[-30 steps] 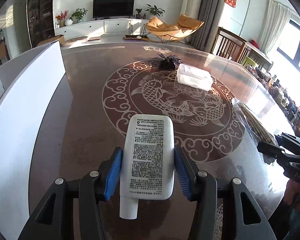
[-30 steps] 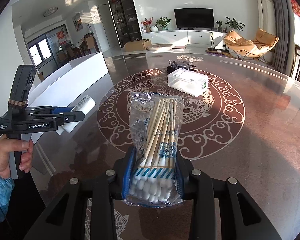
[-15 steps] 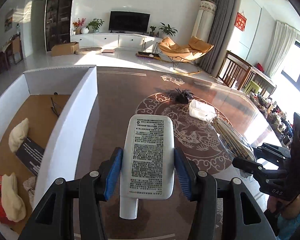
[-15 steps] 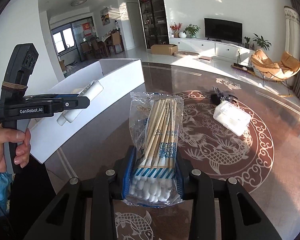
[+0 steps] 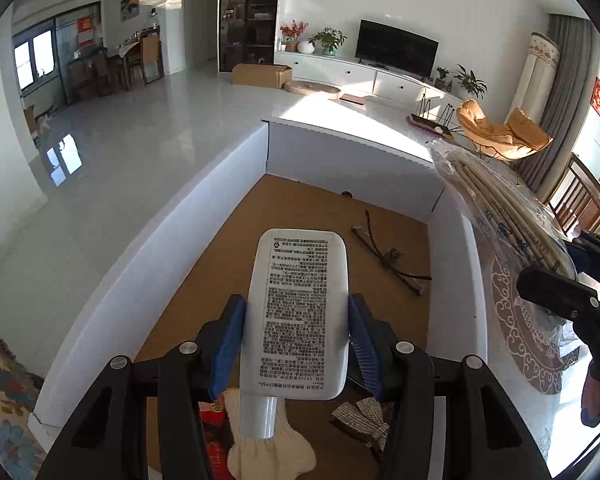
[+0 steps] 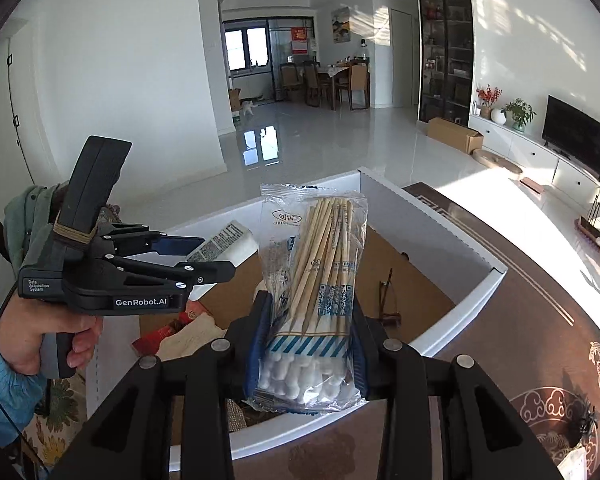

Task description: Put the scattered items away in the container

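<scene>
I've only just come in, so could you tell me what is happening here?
A person is tidying items into a white box, with a hand-held gripper in each hand. The left hand-held gripper is clamped on a white tube, held over the box's brown floor. The right hand-held gripper grips a bag of cotton swabs above the box's near wall. Neither is released yet; a few items already lie inside.

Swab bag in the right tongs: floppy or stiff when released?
Swab bag likely stays fairly stiff: the bundled sticks stand straight above the right tongs. Its glossy film looks slippery. Probably light, so it should drop flat into the box.
</scene>
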`<state>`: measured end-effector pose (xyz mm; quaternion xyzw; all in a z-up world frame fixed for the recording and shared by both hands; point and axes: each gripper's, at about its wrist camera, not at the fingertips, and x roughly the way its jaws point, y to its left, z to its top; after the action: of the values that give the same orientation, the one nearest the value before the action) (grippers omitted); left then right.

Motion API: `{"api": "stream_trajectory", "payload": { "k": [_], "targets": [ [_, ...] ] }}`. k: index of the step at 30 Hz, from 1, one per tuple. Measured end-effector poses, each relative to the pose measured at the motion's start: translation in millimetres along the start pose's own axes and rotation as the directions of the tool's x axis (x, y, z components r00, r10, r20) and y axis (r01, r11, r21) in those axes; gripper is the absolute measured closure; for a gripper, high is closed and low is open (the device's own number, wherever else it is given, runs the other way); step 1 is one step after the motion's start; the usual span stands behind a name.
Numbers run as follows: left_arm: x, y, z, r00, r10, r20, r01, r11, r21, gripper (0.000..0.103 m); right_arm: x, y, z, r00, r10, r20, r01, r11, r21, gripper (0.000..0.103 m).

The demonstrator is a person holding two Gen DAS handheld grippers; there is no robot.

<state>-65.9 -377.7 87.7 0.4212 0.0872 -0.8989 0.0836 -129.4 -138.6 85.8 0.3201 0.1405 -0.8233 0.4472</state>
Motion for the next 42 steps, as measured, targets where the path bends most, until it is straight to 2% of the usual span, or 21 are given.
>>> {"api": "stream_trajectory", "payload": {
  "k": [3,6,7,8,9,10,14,18,21,24,26,27,28,29,31,33,36,39,42],
  "targets": [
    [25,13,2,0.999,0.021,-0.037,-0.022,0.999,-0.029,0.051,53,-2,9,0.997,-0.01,-0.083,0.009,1.0,-0.016,0.067],
    [50,21,0,0.994,0.057,-0.098,-0.063,0.996,-0.06,0.05,89,-6,9,0.99,-0.018,-0.143,0.016,1.0,-0.01,0.065],
    [58,23,-2,0.99,0.064,-0.125,-0.073,0.995,-0.067,0.048,98,-9,8,0.987,-0.028,-0.157,0.029,1.0,0.006,0.062],
    [66,25,-4,0.986,0.069,-0.15,-0.081,0.994,-0.073,0.039,106,-14,5,0.984,-0.022,-0.178,0.028,0.999,0.032,0.049],
    [71,27,-8,0.983,0.071,-0.171,-0.086,0.993,-0.081,0.032,112,-18,2,0.981,-0.012,-0.192,0.024,0.998,0.061,0.04],
    [74,28,-9,0.98,0.074,-0.186,-0.091,0.992,-0.086,0.02,113,-23,0,0.982,-0.009,-0.191,0.025,0.996,0.083,0.033],
    [61,22,-9,0.985,0.087,-0.148,-0.101,0.991,-0.088,0.019,101,-35,-2,0.988,-0.011,-0.153,0.029,0.993,0.114,0.033],
    [43,8,-11,0.99,0.067,-0.121,-0.078,0.993,-0.083,0.019,72,-39,-4,0.995,-0.02,-0.098,0.032,0.991,0.127,0.033],
    [21,-14,-12,0.996,0.036,-0.086,-0.041,0.998,-0.054,0.019,40,-41,-20,0.998,-0.039,-0.051,0.046,0.989,0.143,0.033],
    [-15,-54,-11,1.0,-0.009,-0.014,0.009,1.0,0.017,0.019,-7,-46,-55,0.997,-0.072,0.016,0.069,0.983,0.172,0.033],
    [-44,-85,-19,0.998,-0.058,0.035,0.055,0.996,0.068,0.017,-41,-54,-94,0.994,-0.105,0.038,0.096,0.976,0.196,0.033],
    [-57,-101,-24,0.995,-0.089,0.053,0.084,0.992,0.093,0.014,-55,-60,-117,0.991,-0.13,0.026,0.122,0.97,0.209,0.032],
    [-68,-118,-30,0.99,-0.122,0.067,0.114,0.986,0.12,0.005,-68,-67,-141,0.987,-0.162,0.004,0.157,0.963,0.22,0.032],
    [-77,-135,-38,0.985,-0.156,0.079,0.143,0.978,0.15,0.0,-81,-75,-165,0.98,-0.198,-0.023,0.198,0.953,0.229,0.032],
    [-84,-173,-59,0.973,-0.218,0.077,0.198,0.957,0.21,0.0,-107,-90,-215,0.958,-0.272,-0.092,0.286,0.926,0.248,0.032],
    [-72,-210,-83,0.963,-0.269,0.019,0.256,0.932,0.257,0.0,-133,-108,-262,0.928,-0.338,-0.159,0.371,0.885,0.282,0.032],
    [-35,-258,-124,0.953,-0.295,-0.075,0.304,0.907,0.293,0.0,-172,-133,-318,0.879,-0.411,-0.243,0.473,0.813,0.338,0.032],
    [6,-288,-152,0.96,-0.25,-0.126,0.277,0.913,0.299,0.0,-197,-143,-352,0.851,-0.45,-0.27,0.523,0.771,0.364,0.032],
    [32,-304,-165,0.966,-0.214,-0.144,0.247,0.927,0.282,0.0,-207,-141,-369,0.841,-0.464,-0.278,0.539,0.76,0.363,0.032]
  ]
}}
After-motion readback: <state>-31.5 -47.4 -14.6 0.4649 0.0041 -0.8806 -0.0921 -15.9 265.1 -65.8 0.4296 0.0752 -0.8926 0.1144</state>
